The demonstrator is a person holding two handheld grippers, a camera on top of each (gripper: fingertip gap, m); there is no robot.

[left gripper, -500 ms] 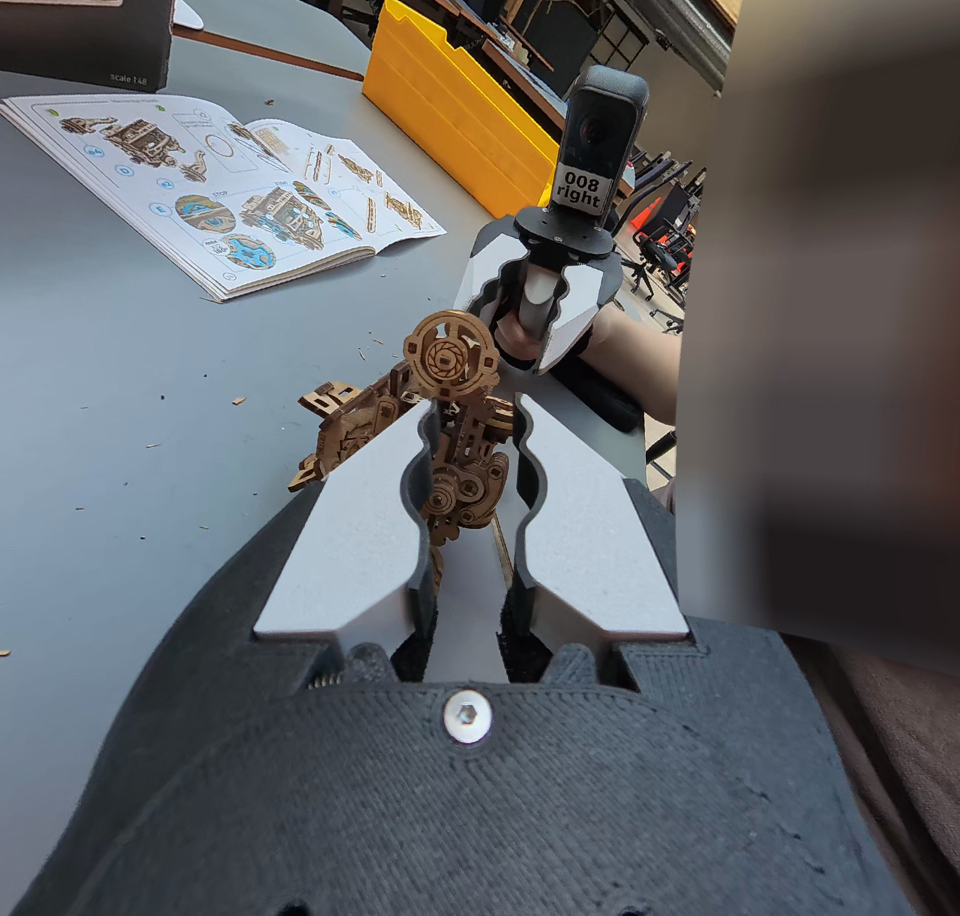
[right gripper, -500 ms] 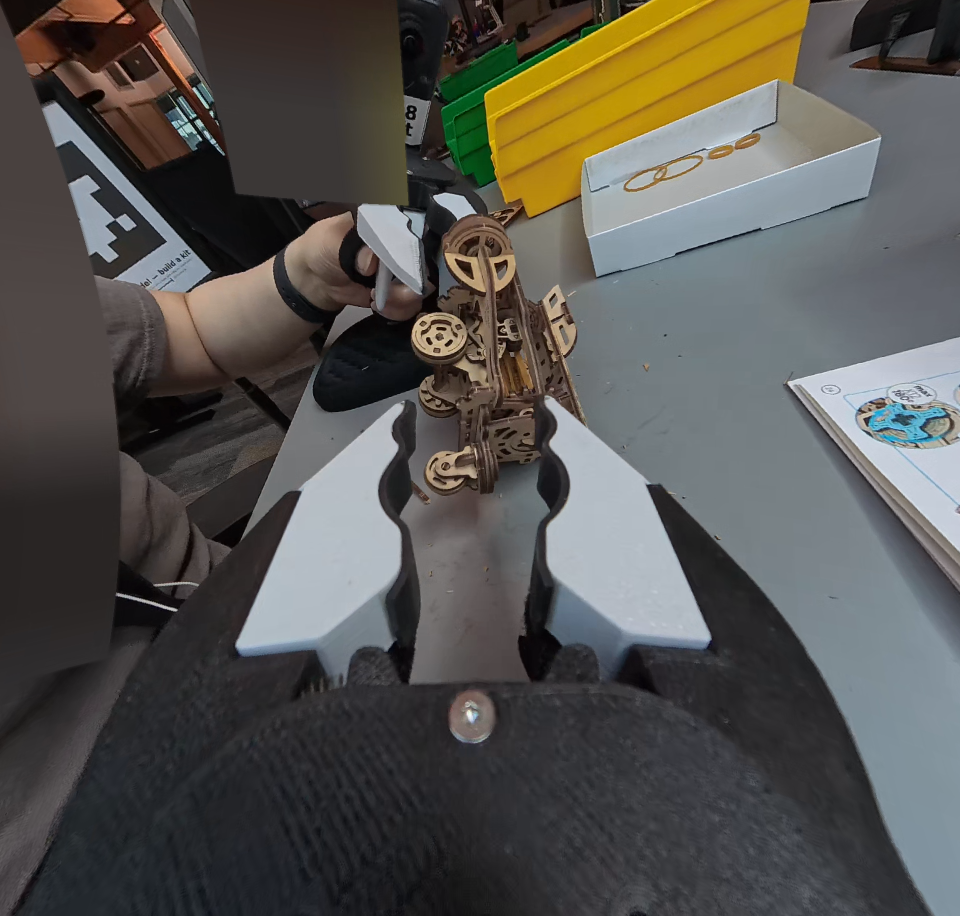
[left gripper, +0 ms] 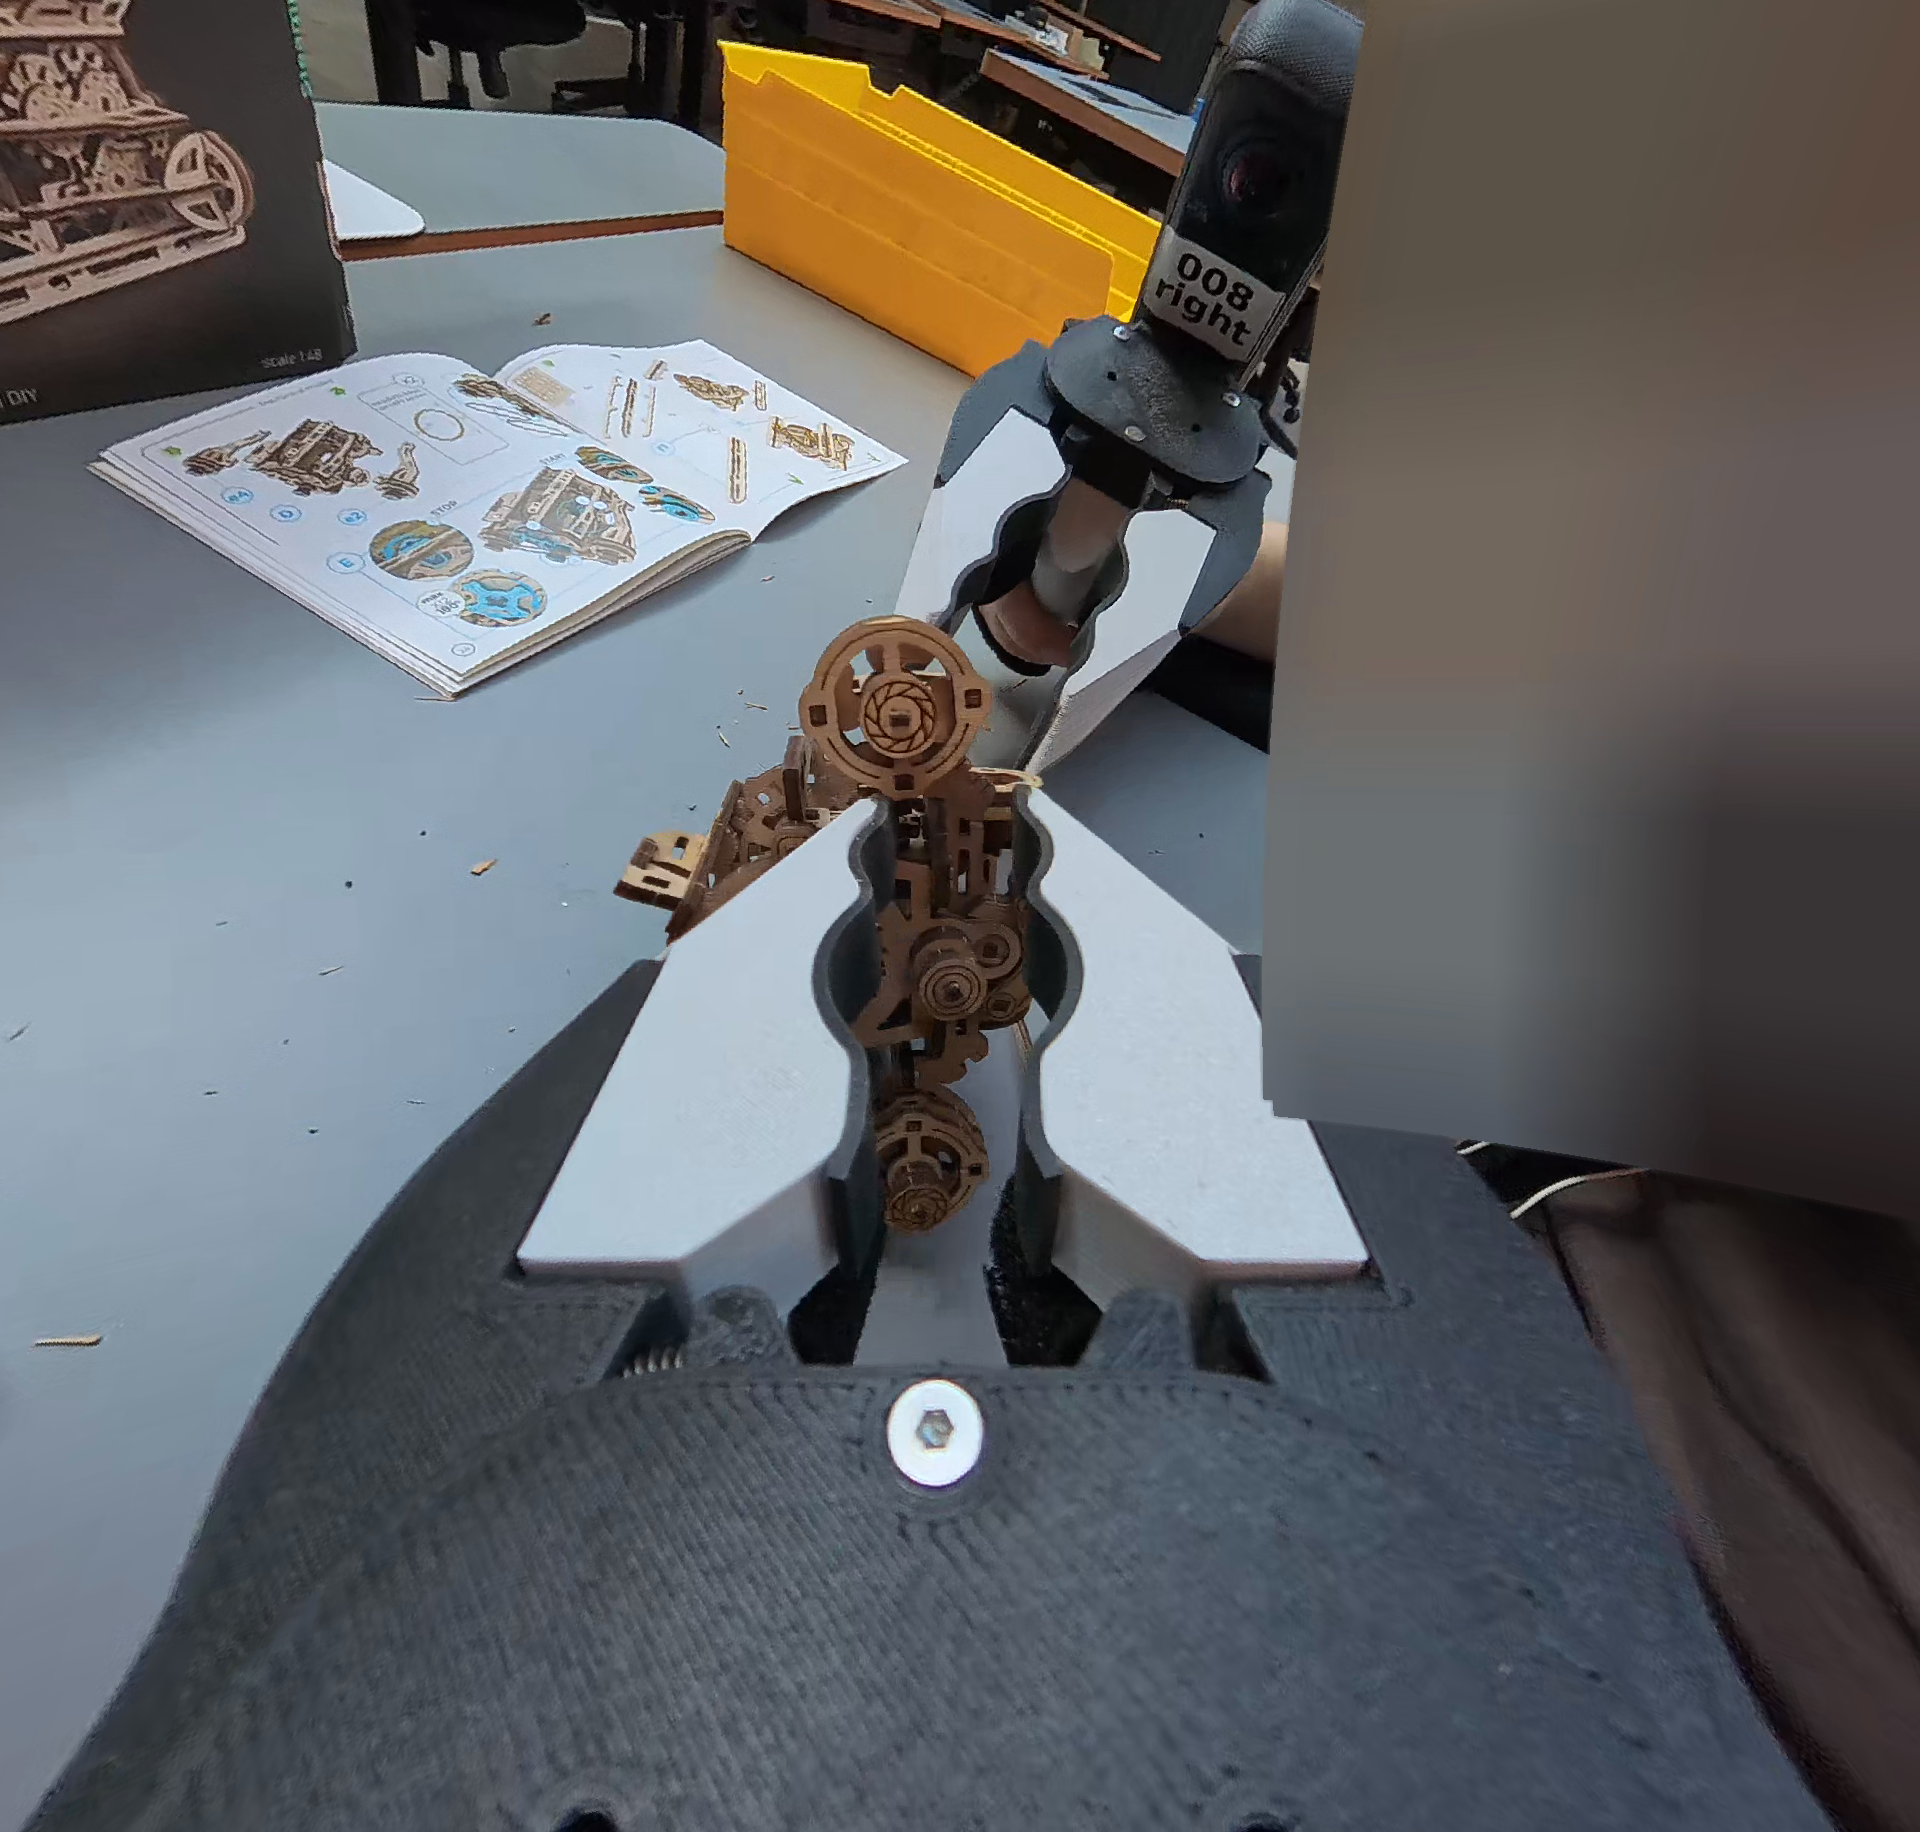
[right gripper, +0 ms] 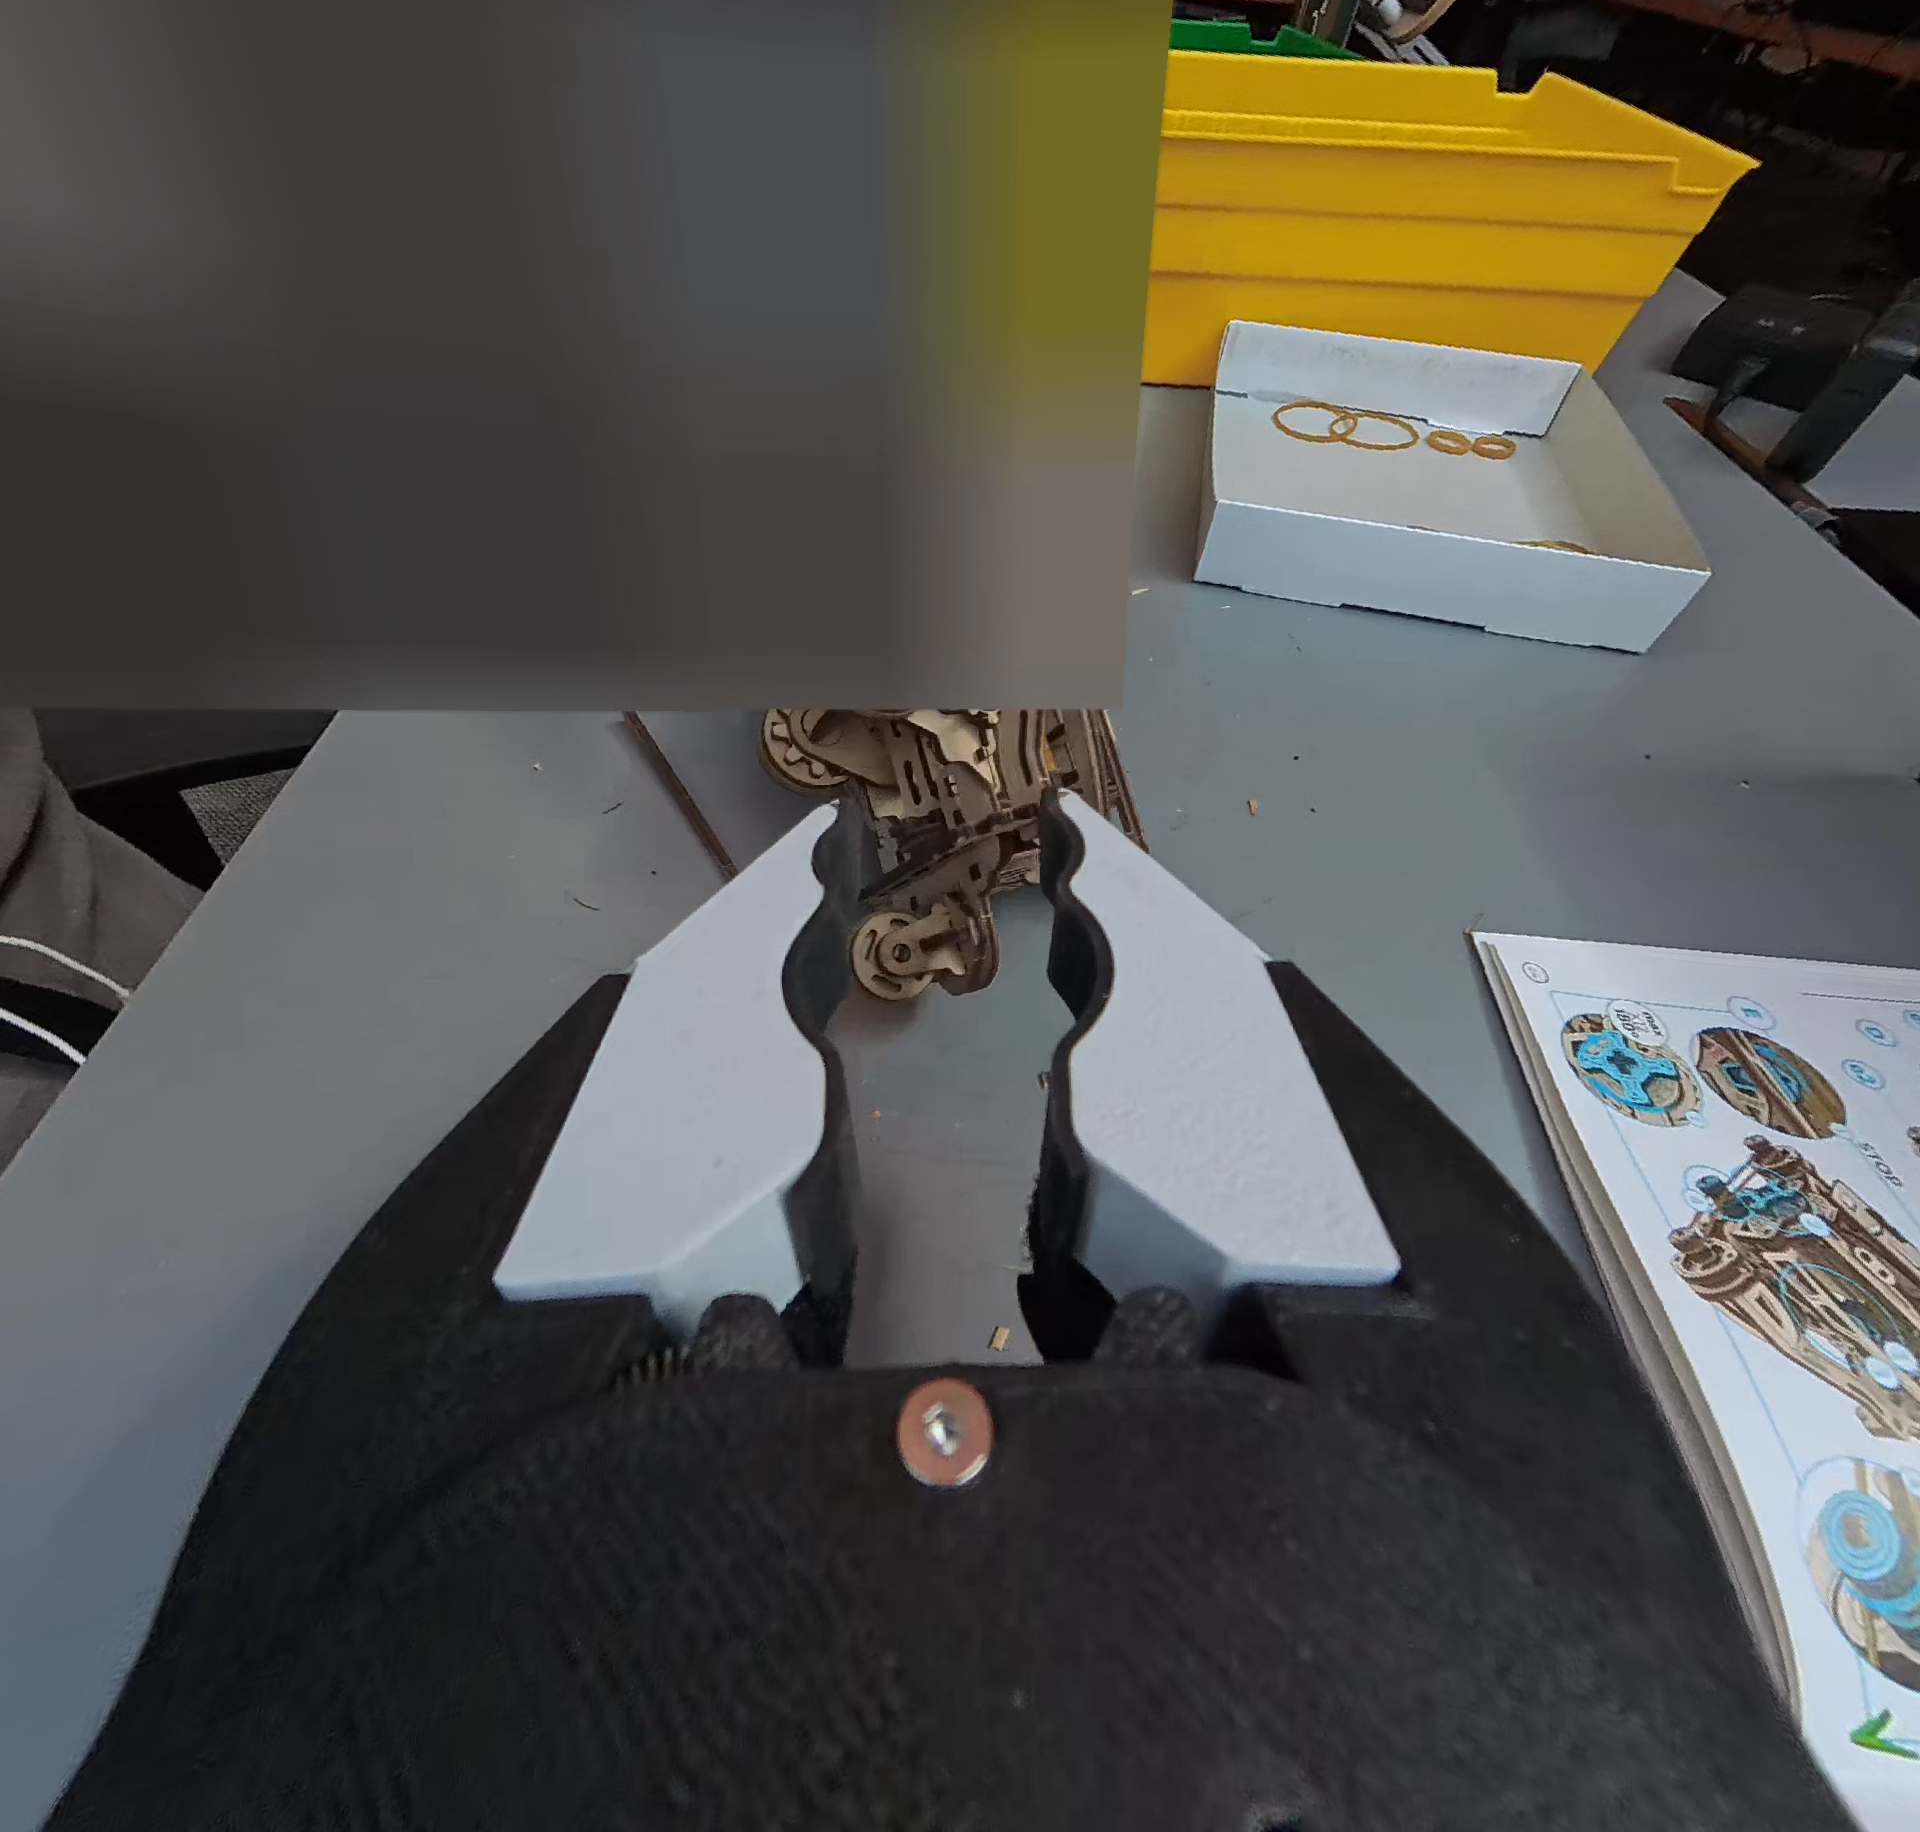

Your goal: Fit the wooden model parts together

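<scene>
The wooden model [left gripper: 935, 951], a brown laser-cut assembly with gears and small wheels, sits over the grey table [left gripper: 260, 899]. My left gripper [left gripper: 945, 816] is shut on it, and the model runs deep between its fingers, with a round wheel [left gripper: 894, 712] sticking out past the tips. My right gripper [right gripper: 940, 811] is closed on the model's other end [right gripper: 935, 847], with both pads against its sides. The right gripper also shows in the left wrist view [left gripper: 992, 691], facing mine from behind the wheel. A blurred patch hides the left gripper in the right wrist view.
An open instruction booklet [left gripper: 499, 504] lies left of the model and also shows in the right wrist view [right gripper: 1714, 1211]. A yellow bin [right gripper: 1403, 224] and a white tray [right gripper: 1434, 577] with wooden rings stand behind. A dark kit box [left gripper: 156, 172] stands at the far left. Wood chips dot the table. Tip to tip, the grippers are about 6 cm apart.
My right gripper's jaws have narrowed from standing apart around the model to pressing on it. The model now sits deeper between the left fingers. Both views have shifted closer.
</scene>
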